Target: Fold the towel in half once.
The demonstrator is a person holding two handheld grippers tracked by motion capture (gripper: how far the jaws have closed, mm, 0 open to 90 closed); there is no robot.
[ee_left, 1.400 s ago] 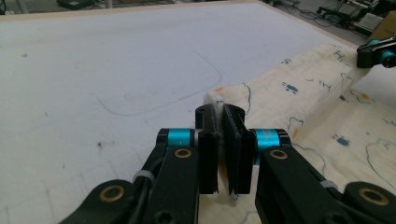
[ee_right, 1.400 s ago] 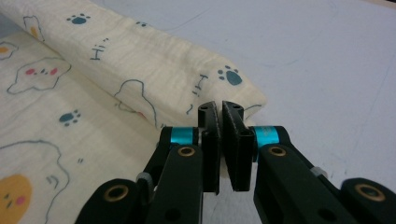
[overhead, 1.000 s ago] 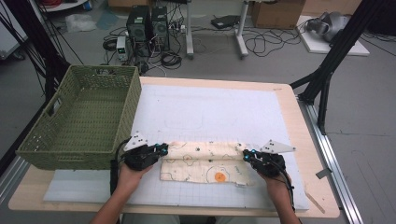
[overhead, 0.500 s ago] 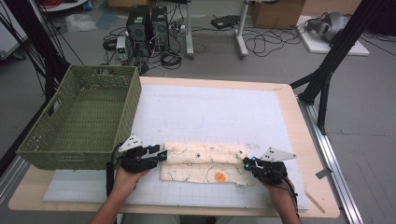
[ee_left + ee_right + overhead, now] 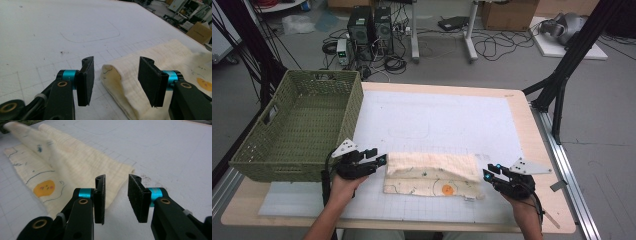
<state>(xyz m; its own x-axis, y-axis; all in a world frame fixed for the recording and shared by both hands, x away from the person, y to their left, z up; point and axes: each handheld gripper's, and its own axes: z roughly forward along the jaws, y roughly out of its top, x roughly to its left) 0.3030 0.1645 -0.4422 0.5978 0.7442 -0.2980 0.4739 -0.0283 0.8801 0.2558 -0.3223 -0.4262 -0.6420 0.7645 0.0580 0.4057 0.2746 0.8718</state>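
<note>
A cream cloth (image 5: 432, 172) with an orange round print (image 5: 447, 189) lies folded lengthwise near the front of the white grid mat (image 5: 437, 115). My left gripper (image 5: 381, 160) sits at the cloth's left end. Its jaws have just been opening, and the rolled fold of the cloth (image 5: 160, 52) lies in the gap without either pad pressing it. My right gripper (image 5: 487, 175) is just off the cloth's right end. Its jaws have also just been opening, and the cloth's corner (image 5: 75, 162) lies flat ahead of my right gripper (image 5: 117, 185), untouched.
A green woven basket (image 5: 287, 165) stands at the left of the wooden table (image 5: 542, 150), close behind my left hand. Black stand legs, cables and computer boxes are on the floor beyond the table's far edge.
Both grippers have opened and let go of the cloth's ends. The right gripper has drawn back to the right, off the cloth. The cloth now rests folded on the mat.
</note>
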